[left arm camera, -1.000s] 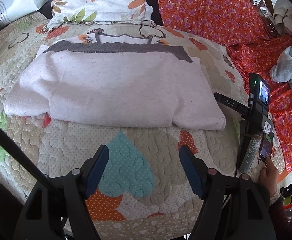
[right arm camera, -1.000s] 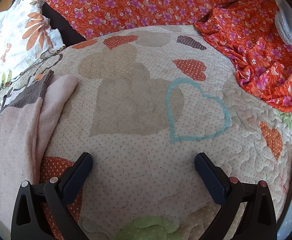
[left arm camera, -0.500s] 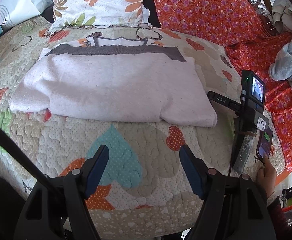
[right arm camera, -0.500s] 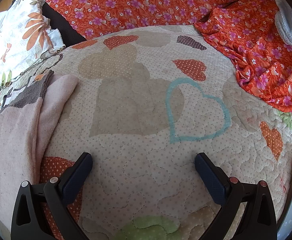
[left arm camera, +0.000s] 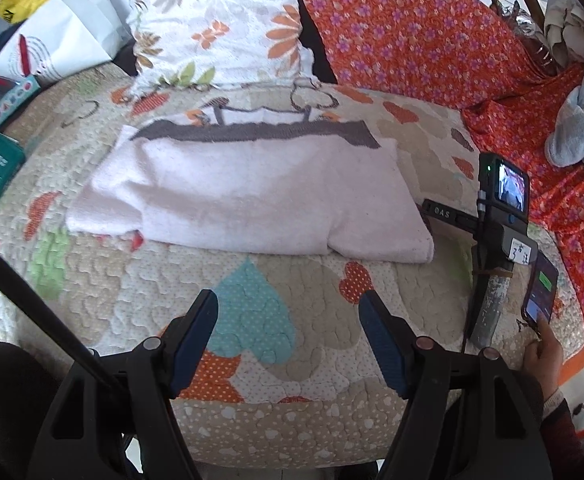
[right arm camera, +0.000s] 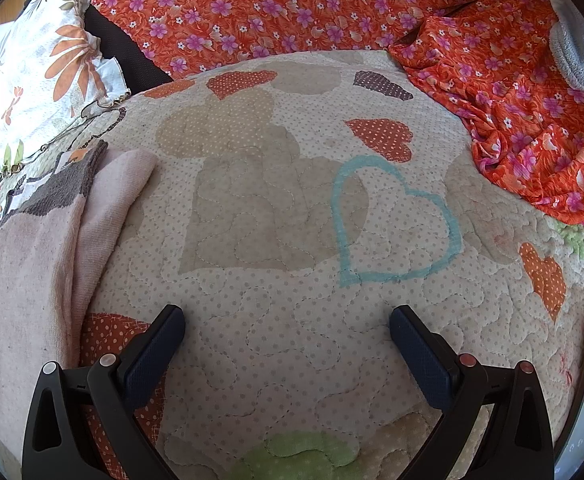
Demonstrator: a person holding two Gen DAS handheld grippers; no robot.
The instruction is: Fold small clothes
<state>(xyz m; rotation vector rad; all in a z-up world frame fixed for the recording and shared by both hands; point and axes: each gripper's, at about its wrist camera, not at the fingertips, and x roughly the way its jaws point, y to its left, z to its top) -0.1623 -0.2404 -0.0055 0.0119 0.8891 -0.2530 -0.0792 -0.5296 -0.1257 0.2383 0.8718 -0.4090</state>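
My left gripper point(left arm camera: 288, 312) jaws apart, nothing between them, over the heart-patterned quilted bedspread point(left arm camera: 292, 320); folded pale pink knitted sweater with grey band point(left arm camera: 248, 196) lies flat on the bed at 12 o'clock from them; my right gripper point(right arm camera: 287, 330) jaws apart too, empty, sweater edge point(right arm camera: 32, 248) at its 9 o'clock; orange floral cloth point(right arm camera: 332, 12) at 12.

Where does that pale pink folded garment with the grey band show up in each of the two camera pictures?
Left wrist view: the pink garment lies centre, beyond the open left gripper.
Right wrist view: garment at the left edge.
Shared landmark: the floral pillow behind it.
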